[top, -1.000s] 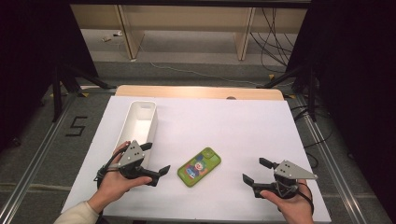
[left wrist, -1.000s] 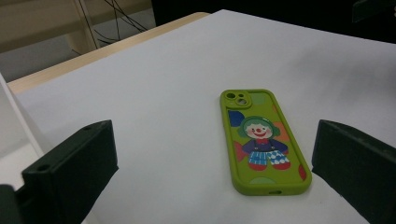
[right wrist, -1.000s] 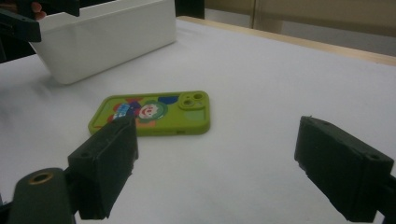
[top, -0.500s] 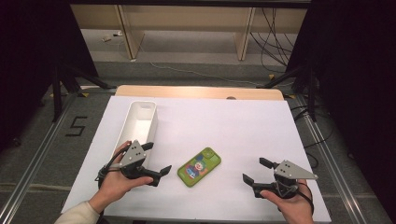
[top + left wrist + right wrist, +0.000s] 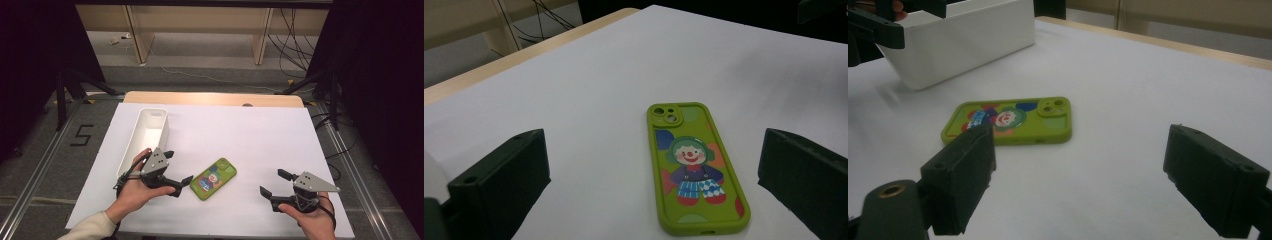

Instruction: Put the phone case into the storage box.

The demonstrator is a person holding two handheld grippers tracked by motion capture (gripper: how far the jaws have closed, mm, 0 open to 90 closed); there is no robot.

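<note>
A green phone case (image 5: 213, 178) with a clown picture lies flat on the white table (image 5: 240, 135), near the front middle. My left gripper (image 5: 177, 168) is open just left of the case, its jaws pointing at it without touching. From the left gripper view, the case (image 5: 694, 167) lies ahead between the wide-apart jaws of the left gripper (image 5: 651, 150). My right gripper (image 5: 275, 183) is open at the front right, well apart from the case. In the right gripper view, the case (image 5: 1008, 120) lies beyond the left jaw of the right gripper (image 5: 1088, 170).
A long white bin (image 5: 145, 137) stands at the table's left side, just behind my left hand; it looks empty. It also appears as the white bin (image 5: 963, 40) far off. A wooden strip (image 5: 215, 98) runs along the table's far edge.
My left gripper has crept slightly right and forward toward the phone case. The right gripper and the case have stayed in place.
</note>
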